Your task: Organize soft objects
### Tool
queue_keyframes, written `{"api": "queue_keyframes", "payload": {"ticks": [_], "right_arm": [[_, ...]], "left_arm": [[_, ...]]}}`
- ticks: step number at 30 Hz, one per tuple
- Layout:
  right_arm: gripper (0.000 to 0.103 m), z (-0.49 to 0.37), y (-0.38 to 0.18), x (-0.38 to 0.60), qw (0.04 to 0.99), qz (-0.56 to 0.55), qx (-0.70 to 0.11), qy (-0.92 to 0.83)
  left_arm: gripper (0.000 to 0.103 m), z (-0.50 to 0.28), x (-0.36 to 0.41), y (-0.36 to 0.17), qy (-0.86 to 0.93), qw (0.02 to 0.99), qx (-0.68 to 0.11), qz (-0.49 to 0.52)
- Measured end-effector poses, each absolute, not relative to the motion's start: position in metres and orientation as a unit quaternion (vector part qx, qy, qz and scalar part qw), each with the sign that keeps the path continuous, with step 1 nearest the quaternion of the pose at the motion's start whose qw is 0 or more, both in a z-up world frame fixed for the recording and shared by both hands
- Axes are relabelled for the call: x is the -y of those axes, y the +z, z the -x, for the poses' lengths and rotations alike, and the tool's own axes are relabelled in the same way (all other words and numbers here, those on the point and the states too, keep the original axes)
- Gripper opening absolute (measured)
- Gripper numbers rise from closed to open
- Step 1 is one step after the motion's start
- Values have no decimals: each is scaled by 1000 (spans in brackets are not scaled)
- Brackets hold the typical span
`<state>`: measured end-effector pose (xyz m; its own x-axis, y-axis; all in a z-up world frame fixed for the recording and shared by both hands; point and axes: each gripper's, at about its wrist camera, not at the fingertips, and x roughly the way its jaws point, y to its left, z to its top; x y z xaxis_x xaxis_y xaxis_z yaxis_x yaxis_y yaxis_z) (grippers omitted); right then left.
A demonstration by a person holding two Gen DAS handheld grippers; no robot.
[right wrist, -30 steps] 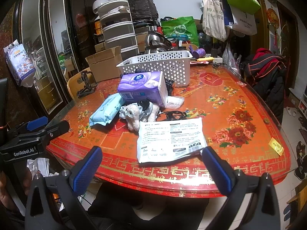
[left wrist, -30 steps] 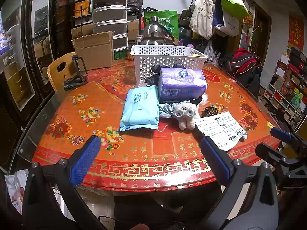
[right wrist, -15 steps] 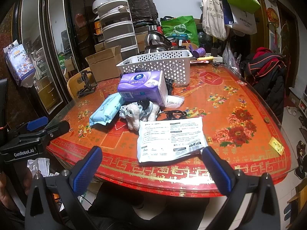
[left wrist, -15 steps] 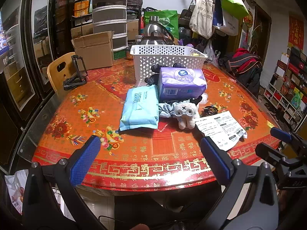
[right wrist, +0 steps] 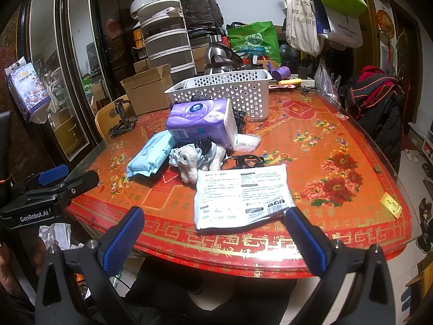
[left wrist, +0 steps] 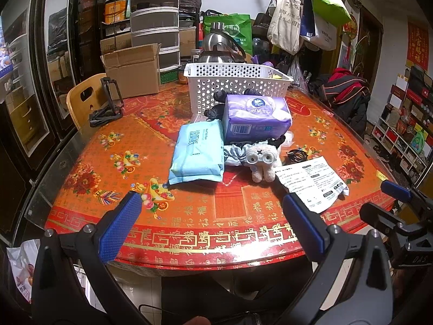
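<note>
I am holding the left hand-held gripper low at the near edge of the table, jaws spread wide and carrying nothing; it is sitting back so the whole pile is staying in its view. The right hand-held gripper is likewise gaping and empty at that same edge, pointing over the white printed packet, which is lying flat nearest me.

Taking the white perforated basket at the far side as landmark: it is standing upright with its mouth open, probably the collecting bin. Everything soft is lying on the near side of it. The purple tissue pack is just in front of its wall, sitting up on other items. The light blue wipes pack is flat, nearer me, beside the purple pack. The small plush toy is nearer again, in front of the purple pack, touching a pale cloth bundle. A dark knitted item is wedged between basket and tissue pack. A black cable coil is lying near the plush; not soft, so likely staying out.

Judgement: nothing is yet loaded by either tool; the sorting is at its start.
</note>
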<state>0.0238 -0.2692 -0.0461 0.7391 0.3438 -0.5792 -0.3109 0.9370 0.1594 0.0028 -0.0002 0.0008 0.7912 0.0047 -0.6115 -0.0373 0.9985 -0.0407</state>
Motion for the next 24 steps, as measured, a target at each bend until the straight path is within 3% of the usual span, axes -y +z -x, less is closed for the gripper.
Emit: {"api": "queue_keyframes", "payload": {"ticks": [14,19,24], "right_arm": [[103,-24,-46,270,933,-26,-314,176],[103,-31,-50,285,948,-36,-270,165],[103,-67,-81,316,943,-25,-294,156]], "left_arm": [[103,-2,-1,0,-8,946,-323,42],[103,-5,4,3,-15,957,-287,48],[103,-37,24,-19,-35,944,-324,51]]}}
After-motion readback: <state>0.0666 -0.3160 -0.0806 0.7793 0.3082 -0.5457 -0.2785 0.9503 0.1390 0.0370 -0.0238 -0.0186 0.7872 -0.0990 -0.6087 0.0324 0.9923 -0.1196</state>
